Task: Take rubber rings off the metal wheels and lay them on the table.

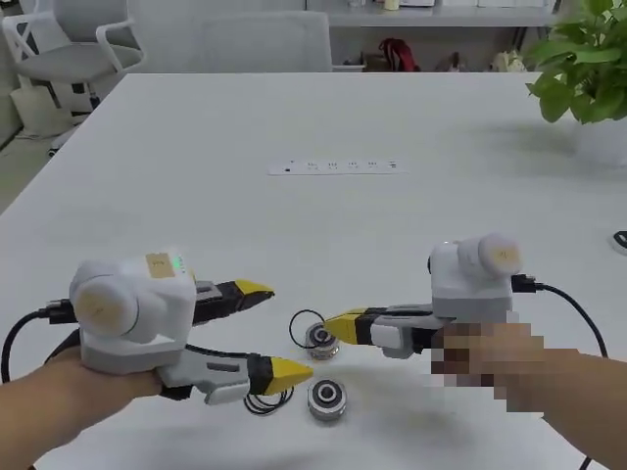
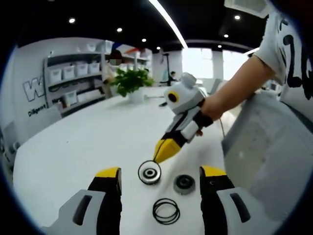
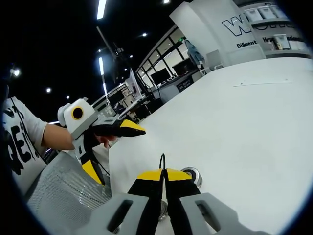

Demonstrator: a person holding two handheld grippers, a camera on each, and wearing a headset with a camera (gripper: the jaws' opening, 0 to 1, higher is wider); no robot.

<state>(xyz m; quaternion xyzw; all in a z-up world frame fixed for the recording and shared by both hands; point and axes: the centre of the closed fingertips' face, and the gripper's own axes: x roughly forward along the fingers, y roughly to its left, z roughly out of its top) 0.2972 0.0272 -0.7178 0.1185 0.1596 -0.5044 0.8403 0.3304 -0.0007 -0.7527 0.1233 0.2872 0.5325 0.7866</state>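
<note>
The left gripper (image 1: 269,329) hangs nearest, jaws spread wide, holding nothing; loose rings (image 1: 266,401) lie on the table (image 1: 196,176) just under its lower jaw; the near wheel (image 1: 326,399) stands beside them; the right gripper (image 1: 338,326) is pinched tight on a ring (image 1: 292,328) looping out beside the far wheel (image 1: 321,339).

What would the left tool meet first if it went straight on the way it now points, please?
Probably the metal wheel by the right tool, which grips a rubber ring; the loose rings inside the open left tool likely lie lower, height unclear.
</note>
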